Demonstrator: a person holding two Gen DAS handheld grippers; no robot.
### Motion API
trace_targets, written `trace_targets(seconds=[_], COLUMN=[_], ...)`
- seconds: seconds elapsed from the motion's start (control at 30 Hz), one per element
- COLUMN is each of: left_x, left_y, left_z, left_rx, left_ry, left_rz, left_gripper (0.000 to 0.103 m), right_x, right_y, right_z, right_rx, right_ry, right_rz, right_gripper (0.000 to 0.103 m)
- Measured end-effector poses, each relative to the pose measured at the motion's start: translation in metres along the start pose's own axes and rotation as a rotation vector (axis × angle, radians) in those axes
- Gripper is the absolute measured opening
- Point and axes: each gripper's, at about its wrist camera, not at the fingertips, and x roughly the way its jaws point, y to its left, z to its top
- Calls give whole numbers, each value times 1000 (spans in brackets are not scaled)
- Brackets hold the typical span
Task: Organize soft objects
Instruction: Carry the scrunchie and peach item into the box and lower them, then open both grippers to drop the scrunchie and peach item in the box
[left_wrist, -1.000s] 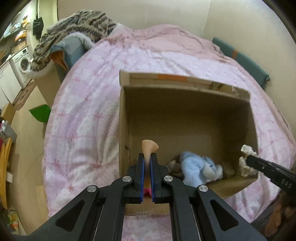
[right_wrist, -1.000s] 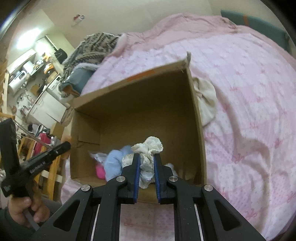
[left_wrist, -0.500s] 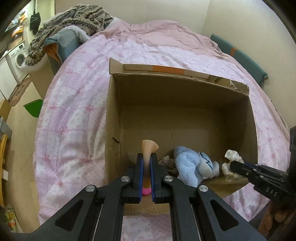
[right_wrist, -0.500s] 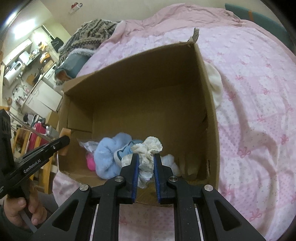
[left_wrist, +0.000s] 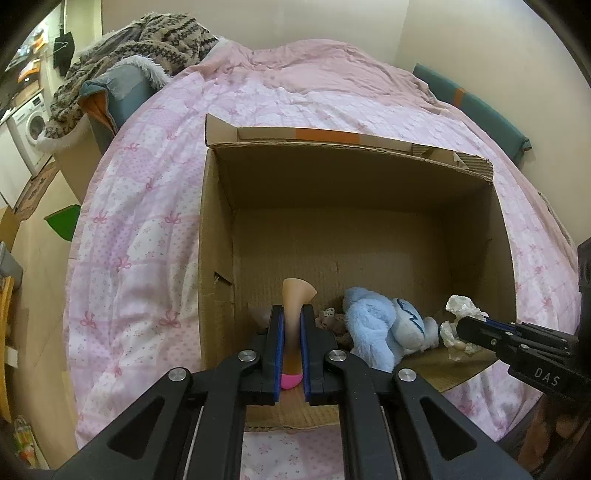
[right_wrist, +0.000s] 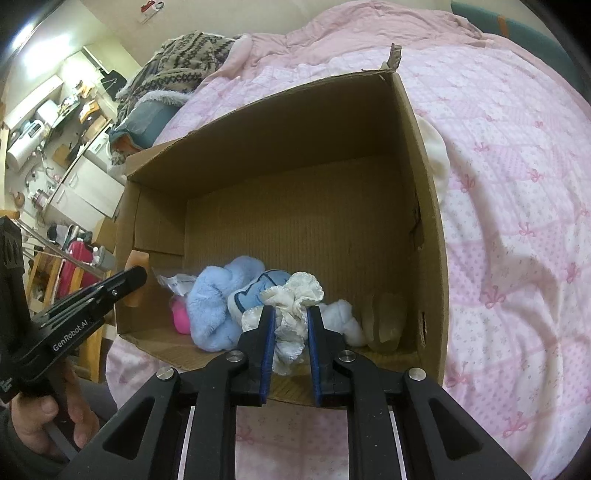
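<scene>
Both grippers are loaded at my end: left gripper (left_wrist: 291, 321), bottom centre, clamps a peach-coloured soft piece (left_wrist: 295, 295) poking above its fingertips; right gripper (right_wrist: 291, 325) pinches a cream frilly cloth (right_wrist: 295, 302). Each hangs at the near rim of the cardboard box (left_wrist: 218, 229), lower middle of both frames. That cloth looks light and floppy, so I'd grip its bunched middle. What the peach piece is, I can't quite tell. Beside the blue plush (left_wrist: 384, 328) the box floor's upper half lies bare, walls well apart
</scene>
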Motion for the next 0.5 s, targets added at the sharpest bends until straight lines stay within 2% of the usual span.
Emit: trace_targets(seconds=[0.17, 0.23, 0.3, 0.5], left_x=[-1, -1, -2, -6], left_y=[-1, -1, -1, -3], left_z=[0, 0, 0, 1], left_rx=[4, 3, -1, 5], left_ry=[-4, -7, -14, -25], left_rz=[5, 5, 10, 8], left_gripper=[7, 9, 15, 18], right_x=[-2, -3, -3, -5], right_y=[0, -1, -2, -3], right_z=[1, 1, 2, 2], right_rx=[3, 6, 8, 12], right_ry=[-9, -13, -16, -21], right_rz=[6, 10, 10, 17], right_gripper=[17, 17, 17, 20])
